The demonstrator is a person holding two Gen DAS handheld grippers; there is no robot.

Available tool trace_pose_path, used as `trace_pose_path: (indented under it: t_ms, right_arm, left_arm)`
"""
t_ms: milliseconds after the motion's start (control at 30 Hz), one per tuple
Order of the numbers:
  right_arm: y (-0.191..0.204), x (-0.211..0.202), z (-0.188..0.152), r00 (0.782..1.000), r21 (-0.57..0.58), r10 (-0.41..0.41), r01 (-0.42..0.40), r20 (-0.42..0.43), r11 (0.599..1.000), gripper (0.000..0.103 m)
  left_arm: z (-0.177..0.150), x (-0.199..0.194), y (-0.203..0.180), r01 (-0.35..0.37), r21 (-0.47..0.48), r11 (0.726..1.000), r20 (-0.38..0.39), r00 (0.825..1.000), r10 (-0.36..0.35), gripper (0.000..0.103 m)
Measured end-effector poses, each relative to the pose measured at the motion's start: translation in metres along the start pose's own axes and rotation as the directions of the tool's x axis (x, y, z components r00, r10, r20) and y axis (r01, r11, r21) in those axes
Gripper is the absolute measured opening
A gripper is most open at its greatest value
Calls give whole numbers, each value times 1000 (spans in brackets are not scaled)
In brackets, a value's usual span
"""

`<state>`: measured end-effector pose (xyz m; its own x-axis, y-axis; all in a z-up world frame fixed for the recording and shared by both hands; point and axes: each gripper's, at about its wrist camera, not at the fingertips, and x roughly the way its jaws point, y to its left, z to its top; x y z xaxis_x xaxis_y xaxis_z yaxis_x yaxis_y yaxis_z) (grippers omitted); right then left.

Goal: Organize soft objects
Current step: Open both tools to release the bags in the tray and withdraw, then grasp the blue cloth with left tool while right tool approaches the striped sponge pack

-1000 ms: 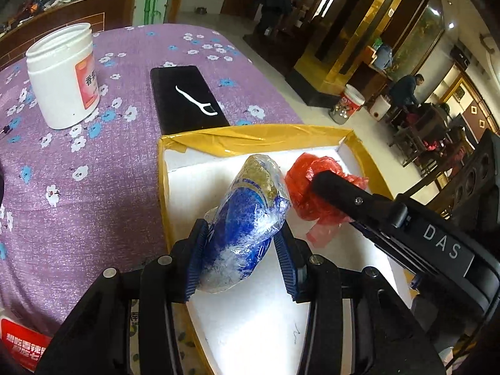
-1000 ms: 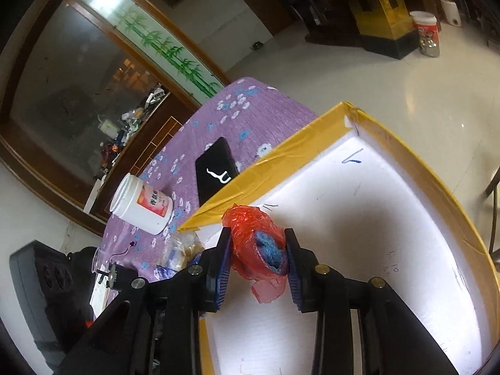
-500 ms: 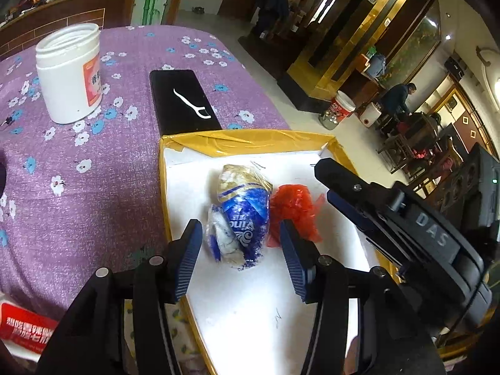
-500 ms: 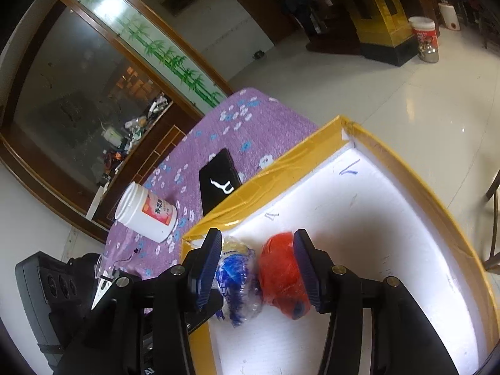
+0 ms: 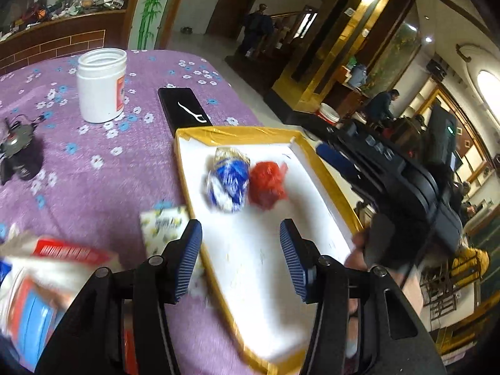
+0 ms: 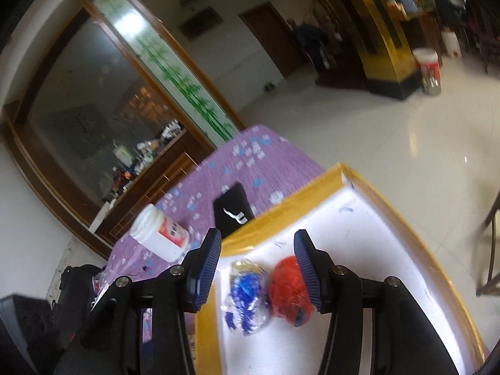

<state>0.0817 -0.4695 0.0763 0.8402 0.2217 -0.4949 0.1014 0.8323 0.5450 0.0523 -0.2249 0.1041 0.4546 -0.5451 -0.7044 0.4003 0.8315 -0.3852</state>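
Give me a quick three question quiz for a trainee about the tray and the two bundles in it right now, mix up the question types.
1. True or false: the left gripper is shut on the blue and white bundle.
2. Multiple choice: in the left wrist view, the red bundle lies (A) outside the tray, (B) in the tray on the right of the blue and white bundle, (C) on top of the white jar.
3. Fill in: the black box lies on the ______ tablecloth.

Key: 1 false; 2 B; 3 purple
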Motion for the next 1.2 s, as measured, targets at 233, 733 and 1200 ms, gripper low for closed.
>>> trace_pose_path:
  t_ms: [233,733,1200]
  right_arm:
    - [38,-39,-19,997,-77,77,-77,-4,994,60]
    - [119,-64,-160,934,-325,222,-309,-279,894,65]
    - [118,-59,-200,949,-386,165,-262,-268,884,83]
  left_arm:
    - [-36,-47,14,-31,70,997,58,998,27,56]
    - [-142,-146,136,-186,-129,974,142,969,204,56]
    - [-143,-122,207,-401,-282,872,50,901,430,78]
